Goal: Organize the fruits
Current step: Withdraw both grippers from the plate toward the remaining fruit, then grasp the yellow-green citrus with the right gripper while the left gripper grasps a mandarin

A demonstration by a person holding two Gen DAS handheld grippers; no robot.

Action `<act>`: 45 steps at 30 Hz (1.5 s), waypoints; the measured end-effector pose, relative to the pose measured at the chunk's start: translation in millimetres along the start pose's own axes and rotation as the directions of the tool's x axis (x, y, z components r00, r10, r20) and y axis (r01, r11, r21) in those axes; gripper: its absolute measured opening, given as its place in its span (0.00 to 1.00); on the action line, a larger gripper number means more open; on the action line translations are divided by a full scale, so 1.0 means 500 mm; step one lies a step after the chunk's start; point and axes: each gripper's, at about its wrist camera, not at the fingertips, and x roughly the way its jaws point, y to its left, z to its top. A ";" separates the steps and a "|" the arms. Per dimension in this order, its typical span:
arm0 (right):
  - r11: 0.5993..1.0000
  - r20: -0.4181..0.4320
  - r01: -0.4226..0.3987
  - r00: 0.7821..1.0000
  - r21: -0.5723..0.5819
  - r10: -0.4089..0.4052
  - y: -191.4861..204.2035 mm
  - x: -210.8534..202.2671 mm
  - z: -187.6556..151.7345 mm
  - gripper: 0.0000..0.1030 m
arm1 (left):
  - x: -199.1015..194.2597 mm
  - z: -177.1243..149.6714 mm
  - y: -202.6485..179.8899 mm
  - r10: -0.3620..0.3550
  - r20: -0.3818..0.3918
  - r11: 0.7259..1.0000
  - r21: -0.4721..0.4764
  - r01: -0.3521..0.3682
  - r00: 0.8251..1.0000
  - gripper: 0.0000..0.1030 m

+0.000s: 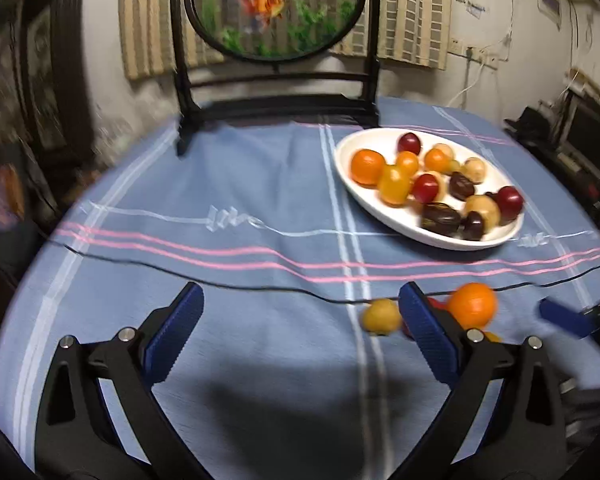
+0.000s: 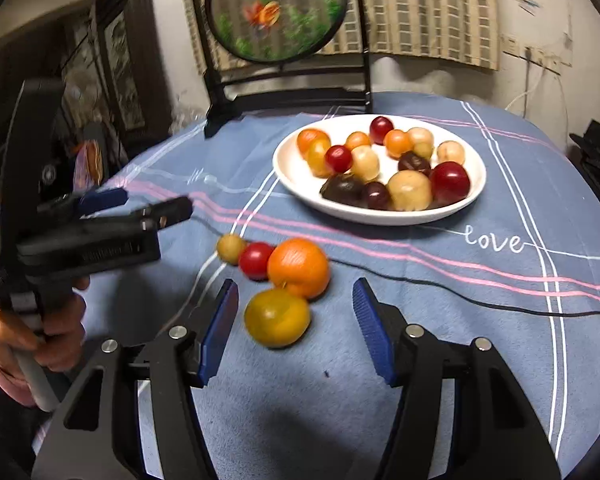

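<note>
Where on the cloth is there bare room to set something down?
Bare tablecloth lies left of the white plate, up to the stand. Crowded: the plate, and the loose fruit by the right tongs.

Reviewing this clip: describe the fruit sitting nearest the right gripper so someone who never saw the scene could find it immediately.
Start at the white plate of mixed fruit on the blue tablecloth. In front of it, four loose fruits lie clustered on the cloth. The one meant is the yellow-green fruit, closest to the open right gripper, touching the larger orange; the others are a small red fruit and a smaller yellowish one.
</note>
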 end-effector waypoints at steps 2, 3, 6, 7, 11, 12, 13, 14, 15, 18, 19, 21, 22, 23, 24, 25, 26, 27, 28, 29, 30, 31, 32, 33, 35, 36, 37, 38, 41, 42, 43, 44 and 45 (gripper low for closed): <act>0.999 -0.020 0.005 1.000 -0.033 -0.005 0.013 0.009 -0.005 0.59 | 0.000 0.000 0.006 -0.008 -0.012 1.000 -0.018 0.008 1.000 0.97; 0.999 -0.027 0.004 1.000 -0.040 -0.005 0.016 0.011 -0.006 0.59 | -0.002 0.000 0.010 0.006 -0.008 1.000 -0.025 -0.006 1.000 0.97; 0.998 -0.064 0.010 0.998 -0.060 -0.014 0.023 0.028 -0.014 0.59 | -0.003 -0.002 0.012 0.025 -0.013 0.999 -0.036 -0.025 1.000 0.97; 0.998 -0.074 0.014 0.997 -0.061 -0.019 0.023 0.033 -0.016 0.59 | -0.001 -0.001 0.014 0.023 -0.016 0.999 -0.042 -0.024 1.000 0.97; 0.998 -0.108 0.006 0.994 -0.055 -0.012 0.019 0.048 -0.019 0.59 | 0.001 0.000 0.018 0.024 -0.022 0.998 -0.055 -0.025 0.999 0.97; 0.998 -0.111 0.003 0.994 -0.057 -0.009 0.021 0.049 -0.020 0.59 | 0.001 0.000 0.018 0.026 -0.022 0.998 -0.056 -0.027 0.999 0.97; 0.998 -0.111 0.000 0.994 -0.060 -0.007 0.024 0.049 -0.020 0.59 | 0.001 0.000 0.018 0.025 -0.023 0.998 -0.056 -0.027 0.999 0.97; 0.998 -0.111 0.001 0.994 -0.064 -0.008 0.026 0.049 -0.021 0.59 | 0.001 0.000 0.019 0.025 -0.022 0.998 -0.056 -0.026 0.999 0.97; 0.998 -0.114 0.002 0.993 -0.070 -0.010 0.028 0.051 -0.021 0.59 | 0.001 0.000 0.017 0.028 -0.022 0.998 -0.054 -0.029 0.999 0.97; 0.997 -0.124 0.006 0.992 -0.076 -0.015 0.032 0.058 -0.024 0.53 | 0.001 -0.001 0.017 0.037 -0.021 0.998 -0.047 -0.038 0.999 0.97; 0.997 -0.130 0.005 0.991 -0.076 -0.015 0.031 0.063 -0.025 0.50 | 0.002 -0.001 0.016 0.039 -0.021 0.998 -0.045 -0.040 0.999 0.97; 0.997 -0.140 0.006 0.990 -0.073 -0.016 0.029 0.069 -0.026 0.45 | 0.003 -0.002 0.014 0.040 -0.022 0.998 -0.043 -0.041 0.999 0.97; 0.997 -0.142 0.007 0.990 -0.073 -0.017 0.029 0.070 -0.026 0.44 | 0.004 -0.002 0.014 0.043 -0.023 0.998 -0.042 -0.044 0.999 0.97; 0.997 -0.144 0.009 0.989 -0.072 -0.019 0.029 0.071 -0.025 0.43 | 0.005 -0.003 0.013 0.044 -0.024 0.998 -0.041 -0.045 0.999 0.97; 0.997 -0.145 0.009 0.989 -0.072 -0.020 0.029 0.072 -0.025 0.43 | 0.006 -0.003 0.013 0.045 -0.026 0.998 -0.040 -0.046 0.999 0.97; 0.997 -0.145 0.009 0.989 -0.072 -0.019 0.029 0.073 -0.025 0.43 | 0.007 -0.004 0.013 0.046 -0.028 0.998 -0.038 -0.047 0.999 0.97; 0.997 -0.144 0.009 0.989 -0.072 -0.020 0.029 0.073 -0.025 0.42 | 0.007 -0.004 0.013 0.047 -0.028 0.998 -0.037 -0.048 0.999 0.97; 0.997 -0.144 0.009 0.989 -0.072 -0.020 0.029 0.073 -0.025 0.42 | 0.008 -0.003 0.012 0.049 -0.028 0.998 -0.036 -0.050 0.998 0.97; 0.997 -0.143 0.009 0.989 -0.071 -0.020 0.028 0.073 -0.024 0.42 | 0.008 -0.003 0.012 0.052 -0.028 0.998 -0.033 -0.053 0.998 0.97; 0.997 -0.143 0.009 0.990 -0.070 -0.019 0.029 0.072 -0.025 0.41 | 0.009 -0.003 0.012 0.054 -0.028 0.998 -0.032 -0.055 0.998 0.97; 0.998 -0.142 0.009 0.990 -0.069 -0.018 0.028 0.072 -0.025 0.41 | 0.010 -0.003 0.012 0.056 -0.029 0.998 -0.031 -0.057 0.998 0.97; 0.998 -0.141 0.008 0.990 -0.068 -0.018 0.028 0.072 -0.025 0.41 | 0.012 -0.003 0.012 0.058 -0.031 0.998 -0.031 -0.059 0.998 0.97; 0.998 -0.141 0.009 0.990 -0.068 -0.018 0.028 0.072 -0.025 0.41 | 0.013 -0.004 0.012 0.059 -0.033 0.998 -0.030 -0.060 0.998 0.97; 0.998 -0.140 0.009 0.990 -0.068 -0.019 0.027 0.071 -0.024 0.41 | 0.014 -0.004 0.011 0.061 -0.036 0.998 -0.029 -0.062 0.997 0.97; 0.998 -0.139 0.011 0.990 -0.069 -0.020 0.026 0.069 -0.024 0.41 | 0.016 -0.005 0.012 0.063 -0.039 0.998 -0.027 -0.064 0.997 0.97; 0.998 -0.139 0.009 0.990 -0.069 -0.018 0.026 0.067 -0.023 0.41 | 0.016 -0.005 0.012 0.064 -0.039 0.998 -0.026 -0.065 0.997 0.97; 0.998 -0.139 0.005 0.990 -0.068 -0.015 0.025 0.065 -0.022 0.41 | 0.017 -0.005 0.012 0.066 -0.040 0.997 -0.025 -0.067 0.997 0.97; 0.998 -0.138 0.001 0.990 -0.067 -0.010 0.026 0.062 -0.022 0.41 | 0.017 -0.004 0.013 0.067 -0.040 0.997 -0.024 -0.068 0.997 0.97; 0.998 -0.130 -0.038 0.991 -0.046 0.032 0.024 0.046 -0.018 0.41 | 0.021 -0.004 0.013 0.071 -0.046 0.997 -0.025 -0.073 0.996 0.97; 0.998 -0.120 -0.057 0.991 -0.031 0.053 0.020 0.038 -0.016 0.41 | 0.022 -0.004 0.014 0.072 -0.047 0.997 -0.025 -0.073 0.996 0.97; 0.997 -0.100 -0.071 0.993 -0.014 0.070 0.013 0.025 -0.011 0.41 | 0.023 -0.005 0.014 0.073 -0.047 0.997 -0.027 -0.074 0.996 0.97; 0.997 -0.074 -0.074 0.994 0.003 0.074 0.004 0.011 -0.005 0.41 | 0.024 -0.005 0.014 0.072 -0.048 0.997 -0.027 -0.073 0.996 0.97; 0.998 -0.051 -0.068 0.996 0.018 0.069 -0.006 0.001 0.000 0.41 | 0.025 -0.006 0.013 0.068 -0.050 0.997 -0.025 -0.070 0.996 0.97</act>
